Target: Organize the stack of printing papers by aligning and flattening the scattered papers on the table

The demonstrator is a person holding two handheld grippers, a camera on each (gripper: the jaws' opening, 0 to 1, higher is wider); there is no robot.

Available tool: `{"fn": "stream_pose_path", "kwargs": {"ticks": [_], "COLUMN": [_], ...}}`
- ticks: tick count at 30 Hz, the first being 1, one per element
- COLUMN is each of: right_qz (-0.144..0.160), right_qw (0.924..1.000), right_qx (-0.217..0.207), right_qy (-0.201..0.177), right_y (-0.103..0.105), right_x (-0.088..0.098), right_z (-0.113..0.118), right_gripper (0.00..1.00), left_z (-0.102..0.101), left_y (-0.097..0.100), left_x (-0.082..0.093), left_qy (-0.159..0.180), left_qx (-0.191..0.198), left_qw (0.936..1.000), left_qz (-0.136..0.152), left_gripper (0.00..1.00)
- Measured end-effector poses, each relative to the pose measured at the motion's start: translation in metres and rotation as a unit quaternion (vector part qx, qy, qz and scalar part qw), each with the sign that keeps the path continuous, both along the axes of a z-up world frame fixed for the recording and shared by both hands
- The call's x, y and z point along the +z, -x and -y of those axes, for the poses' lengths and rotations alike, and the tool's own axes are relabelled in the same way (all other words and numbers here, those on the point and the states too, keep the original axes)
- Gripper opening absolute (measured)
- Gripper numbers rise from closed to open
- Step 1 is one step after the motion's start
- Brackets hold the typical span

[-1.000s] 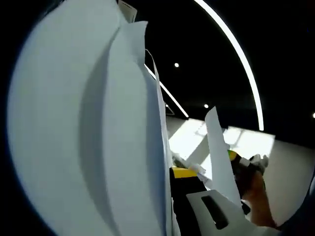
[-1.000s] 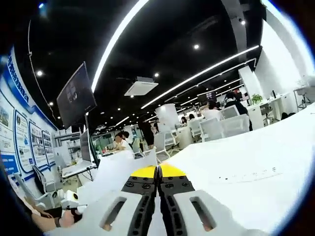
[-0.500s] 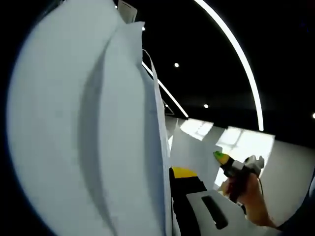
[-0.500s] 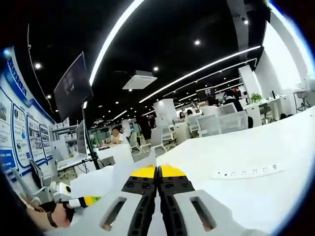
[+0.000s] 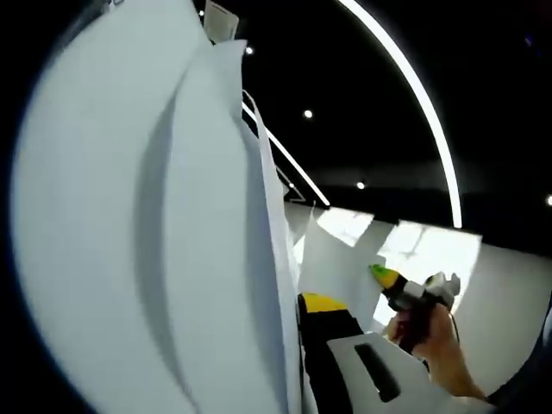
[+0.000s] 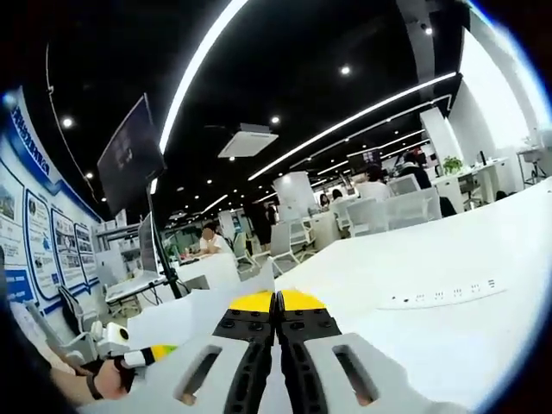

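Filling most of the left gripper view, a sheaf of white printing papers (image 5: 155, 233) is seen edge-on and close to the lens, its sheets bowed and fanned apart at the upper edge rather than lying flush. One black jaw with a yellow tip of the left gripper (image 5: 321, 321) is seen just beside the papers' right edge; the other jaw is hidden behind the sheets, so whether the papers are clamped cannot be told. Further right in the same view, another white sheet (image 5: 332, 263) stands upright, and the right gripper (image 5: 385, 278), green-tipped, is held by a hand (image 5: 431, 341) just beside it.

In the right gripper view, the right gripper's (image 6: 277, 302) two yellow-tipped jaws are pressed together with no visible gap, and a thin white sheet edge (image 6: 272, 274) rises from between their tips. A white table (image 6: 431, 285) is seen beyond, with a white power strip (image 6: 444, 294) lying flat on it. At lower left the left gripper (image 6: 142, 355) is held in a hand (image 6: 108, 379). An open office with ceiling light strips (image 6: 354, 121) and white chairs (image 6: 379, 211) lies behind
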State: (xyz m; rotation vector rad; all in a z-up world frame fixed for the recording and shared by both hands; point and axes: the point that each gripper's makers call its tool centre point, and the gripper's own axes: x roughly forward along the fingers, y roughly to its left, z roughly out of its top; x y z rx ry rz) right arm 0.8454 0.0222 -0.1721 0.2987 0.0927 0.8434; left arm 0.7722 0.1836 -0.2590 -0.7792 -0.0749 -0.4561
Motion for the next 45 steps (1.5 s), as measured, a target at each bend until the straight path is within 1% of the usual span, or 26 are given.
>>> {"fn": "stream_pose_path", "kwargs": {"ticks": [4, 9, 22, 27, 38, 45], "right_qz": [0.000, -0.007, -0.011, -0.018, -0.022, -0.019], "right_qw": [1.0000, 0.9999, 0.9998, 0.9996, 0.9989, 0.9986], "right_qx": [0.001, 0.008, 0.015, 0.022, 0.038, 0.047], "right_qy": [-0.002, -0.005, -0.005, -0.008, -0.016, -0.014], "right_y": [-0.001, -0.001, 0.000, 0.000, 0.005, 0.009], "right_x": [-0.002, -0.007, -0.015, -0.021, -0.024, -0.025], "right_z": [-0.003, -0.008, -0.018, -0.025, -0.037, -0.046], "right_gripper": [0.00, 0.00, 0.00, 0.00, 0.00, 0.00], "left_z": [0.002, 0.002, 0.002, 0.003, 0.004, 0.004], "left_y": [0.000, 0.001, 0.001, 0.002, 0.002, 0.001], "left_x": [0.000, 0.000, 0.000, 0.001, 0.001, 0.001], "left_qy": [-0.006, -0.005, -0.006, -0.006, -0.007, -0.009], "left_qx": [-0.002, -0.003, -0.004, -0.004, -0.006, -0.006], "left_qw": [1.0000, 1.0000, 1.0000, 1.0000, 0.9999, 0.9999], "left_qz": [0.001, 0.002, 0.003, 0.004, 0.004, 0.004], "left_gripper": [0.08, 0.09, 0.09, 0.09, 0.09, 0.09]}}
